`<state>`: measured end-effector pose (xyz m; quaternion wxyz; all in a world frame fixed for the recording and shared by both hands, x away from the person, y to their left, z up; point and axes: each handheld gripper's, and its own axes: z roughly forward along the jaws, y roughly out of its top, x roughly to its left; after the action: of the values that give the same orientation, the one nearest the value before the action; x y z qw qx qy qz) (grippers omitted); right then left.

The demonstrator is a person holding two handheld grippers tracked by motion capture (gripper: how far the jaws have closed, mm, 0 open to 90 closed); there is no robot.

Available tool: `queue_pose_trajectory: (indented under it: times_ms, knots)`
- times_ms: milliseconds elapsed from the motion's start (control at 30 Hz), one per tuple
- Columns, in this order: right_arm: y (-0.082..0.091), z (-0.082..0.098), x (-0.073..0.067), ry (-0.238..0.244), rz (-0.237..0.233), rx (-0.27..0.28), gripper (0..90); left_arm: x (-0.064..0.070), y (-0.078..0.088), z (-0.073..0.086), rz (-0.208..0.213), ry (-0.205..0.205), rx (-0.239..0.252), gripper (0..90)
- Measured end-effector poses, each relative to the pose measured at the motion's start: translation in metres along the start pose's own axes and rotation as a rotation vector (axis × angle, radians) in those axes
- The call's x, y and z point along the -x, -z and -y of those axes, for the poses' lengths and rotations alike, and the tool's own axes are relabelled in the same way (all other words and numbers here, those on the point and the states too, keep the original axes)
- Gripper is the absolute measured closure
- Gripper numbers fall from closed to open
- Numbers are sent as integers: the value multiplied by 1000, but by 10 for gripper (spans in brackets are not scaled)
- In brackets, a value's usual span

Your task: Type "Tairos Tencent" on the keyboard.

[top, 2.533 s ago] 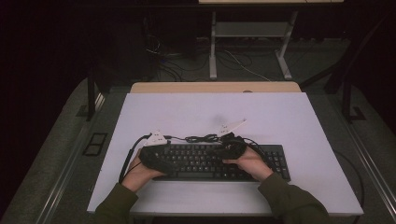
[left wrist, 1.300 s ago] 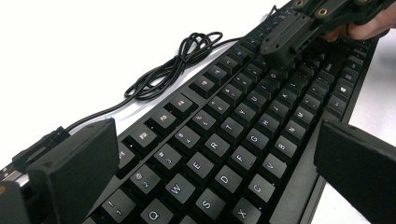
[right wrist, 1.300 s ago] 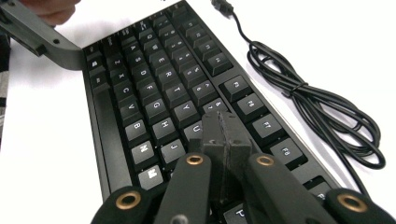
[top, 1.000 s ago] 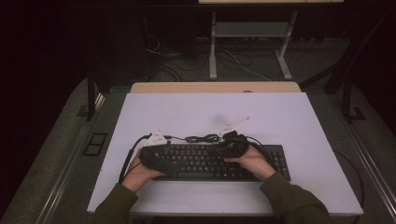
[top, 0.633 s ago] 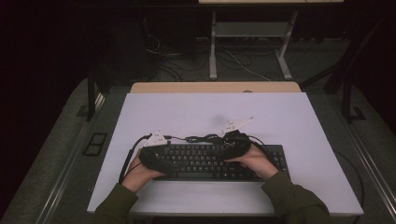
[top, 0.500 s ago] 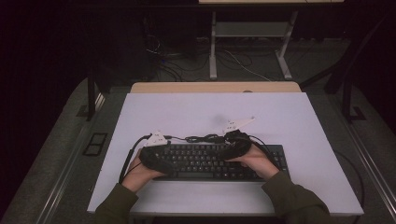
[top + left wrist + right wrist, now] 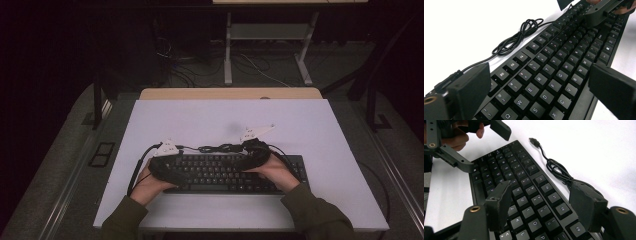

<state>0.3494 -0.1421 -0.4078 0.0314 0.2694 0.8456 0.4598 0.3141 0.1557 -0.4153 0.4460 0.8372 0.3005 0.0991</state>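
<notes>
Black keyboard [image 7: 235, 173] lies flat near the front edge of the white bench [image 7: 320, 130], its long side across the person's reach. Its cable [image 7: 517, 37] lies coiled on the bench just behind the back edge, the plug end [image 7: 534, 141] loose and unconnected.

Left tongs [image 7: 541, 82]: jaws stand wide over the left-hand keys, one toward the back edge and one toward the front edge of the keyboard. They have closed in a trifle within the last half second, yet the pads press on nothing.

Right tongs [image 7: 549, 205]: a second ago these stood narrow; they have just been opening and now stand moderately wide above the right-hand keys, with only key tops showing between the jaws. Nothing is held. In the high view both hands sit much where they were earlier, the left hand [image 7: 150, 182] at the keyboard's left end and the right hand [image 7: 275, 170] toward its right end.

Assessment: the widening of the right jaws matches the span of the keyboard's depth, which suggests preparation for a two-handed pinch across front and back edges. Neither grip is made, so lifting or shifting has not begun. The loose cable may drag if the keyboard is raised.
</notes>
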Motion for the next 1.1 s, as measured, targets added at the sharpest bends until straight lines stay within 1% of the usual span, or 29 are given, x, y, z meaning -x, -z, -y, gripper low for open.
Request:
queue_pose_trajectory:
  times_ms: [100,167,200,400,500,567,733,800,867,967,1067,1100]
  knots:
    - [1,0,1,-3,4,0,336,-1,0,-1,-2,8,1,102]
    - [1,0,1,-6,3,1,336,-3,0,-1,6,12,4,147]
    - [1,0,1,-7,5,1,336,-3,0,-1,8,16,4,156]
    - [0,0,2,-1,5,1,335,-5,-3,-4,29,22,14,315]
    - [0,0,2,-3,5,1,335,-6,-5,-5,40,19,11,419]
    - [0,0,2,-7,5,-2,335,-5,-7,-7,48,12,5,511]
    - [0,0,2,-4,6,0,335,-5,-12,-8,70,18,-17,716]
    - [1,0,1,-7,6,3,335,-6,-14,-8,70,14,-29,808]
    - [1,0,2,-7,6,4,336,-7,-15,-8,77,21,-35,888]
    - [0,0,1,-4,6,0,336,-8,-16,-8,81,20,-48,893]
    - [0,0,1,-3,6,2,335,-8,-18,-7,79,11,-60,893]
    - [0,0,1,-5,7,3,336,-7,-19,-7,77,17,-65,893]
